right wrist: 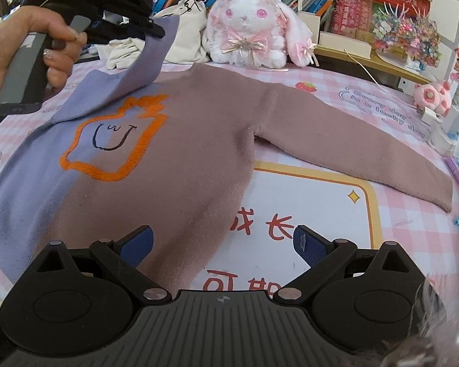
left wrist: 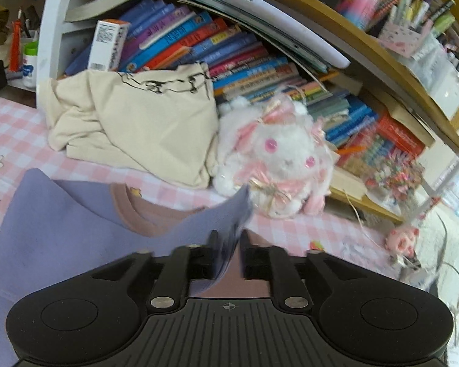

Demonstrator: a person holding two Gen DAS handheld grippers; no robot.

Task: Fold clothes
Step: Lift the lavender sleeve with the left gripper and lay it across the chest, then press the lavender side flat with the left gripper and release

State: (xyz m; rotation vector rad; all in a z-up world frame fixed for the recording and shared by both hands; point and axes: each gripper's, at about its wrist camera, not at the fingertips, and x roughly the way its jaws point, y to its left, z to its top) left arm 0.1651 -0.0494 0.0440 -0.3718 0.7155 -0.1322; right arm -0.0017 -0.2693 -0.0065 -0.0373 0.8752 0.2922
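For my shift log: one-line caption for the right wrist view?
Left gripper lifts the purple sleeve over the sweater; right gripper hovers open.

My left gripper (left wrist: pixel 228 255) points downward with its jaws only slightly parted, a lilac sleeve (left wrist: pixel 229 214) lying between them. My bare left hand (right wrist: pixel 24 52) wraps the grey handle, fingers curled around it. My right gripper (right wrist: pixel 223 244) tilts down steeply, jaws spread wide with nothing between them.
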